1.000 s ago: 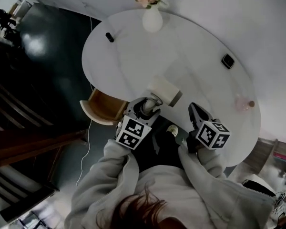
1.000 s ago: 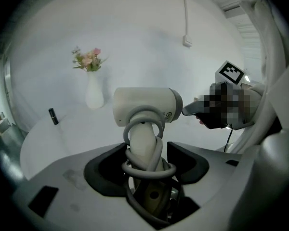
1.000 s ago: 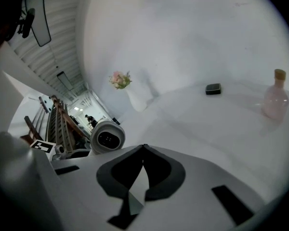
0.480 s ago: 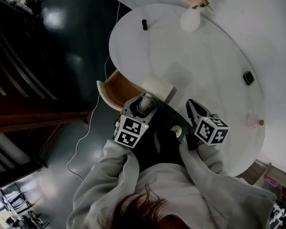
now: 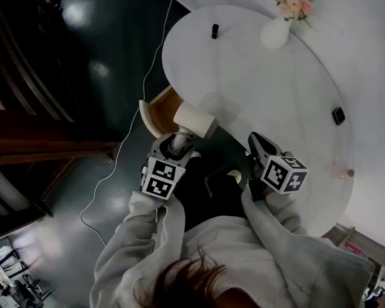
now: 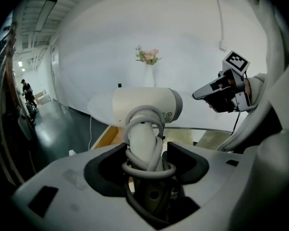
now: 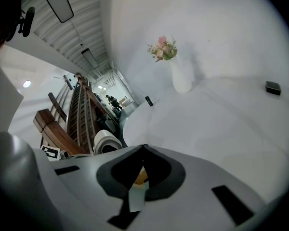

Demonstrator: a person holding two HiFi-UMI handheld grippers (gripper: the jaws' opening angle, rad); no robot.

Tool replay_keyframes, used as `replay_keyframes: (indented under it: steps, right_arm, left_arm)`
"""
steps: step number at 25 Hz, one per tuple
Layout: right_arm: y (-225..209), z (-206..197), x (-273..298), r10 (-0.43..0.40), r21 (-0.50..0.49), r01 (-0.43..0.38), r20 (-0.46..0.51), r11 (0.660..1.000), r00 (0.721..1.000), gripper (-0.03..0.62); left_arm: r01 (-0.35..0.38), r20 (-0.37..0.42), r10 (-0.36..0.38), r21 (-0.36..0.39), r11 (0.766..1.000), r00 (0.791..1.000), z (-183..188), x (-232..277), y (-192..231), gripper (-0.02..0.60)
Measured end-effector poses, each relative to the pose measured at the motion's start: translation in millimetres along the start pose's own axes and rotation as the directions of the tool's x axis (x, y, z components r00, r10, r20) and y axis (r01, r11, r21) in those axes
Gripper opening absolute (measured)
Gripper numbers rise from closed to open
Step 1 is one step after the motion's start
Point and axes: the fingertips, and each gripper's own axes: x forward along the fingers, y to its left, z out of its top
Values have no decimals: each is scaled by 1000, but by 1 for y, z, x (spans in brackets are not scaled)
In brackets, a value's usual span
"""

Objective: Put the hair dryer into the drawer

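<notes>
Left claw (image 5: 174, 145) sat centre-left in the head view, clamped on the handle of the hair dryer (image 5: 194, 119), whose barrel lay just right of the open drawer (image 5: 159, 108) at the edge of the round table (image 5: 263, 76); the right claw (image 5: 253, 140) sat further right. In the left gripper view I saw the left claw gripping the cord-wrapped handle at lower centre, with the drawer behind. In the right gripper view the jaws met, empty, with the hair dryer small at lower left.
</notes>
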Motion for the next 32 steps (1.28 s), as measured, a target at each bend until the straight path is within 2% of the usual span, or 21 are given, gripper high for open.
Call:
replay_keyframes:
  steps: [7, 13, 20, 27, 32]
  right_arm:
    - [11, -4, 14, -5, 8, 5, -23, 1000, 1000, 51]
    - [21, -9, 21, -4, 17, 5, -41, 1000, 999, 51]
    - [29, -9, 29, 0, -35, -2, -64, 999, 998, 51]
    - [31, -17, 34, 3, 11, -2, -71, 1000, 997, 51]
    - [27, -20, 34, -10, 65, 14, -62, 998, 998, 51]
  left_arm:
    - [-25, -92, 22, -35, 999, 996, -41, -11, 28, 262]
    - [-39, -199, 22, -82, 996, 980, -69, -3, 40, 262]
    - [-35, -284, -9, -149, 988, 959, -73, 15, 49, 262]
    - [-35, -369, -48, -216, 976, 928, -80, 38, 62, 262]
    - [-29, -410, -68, -225, 974, 909, -77, 49, 75, 262]
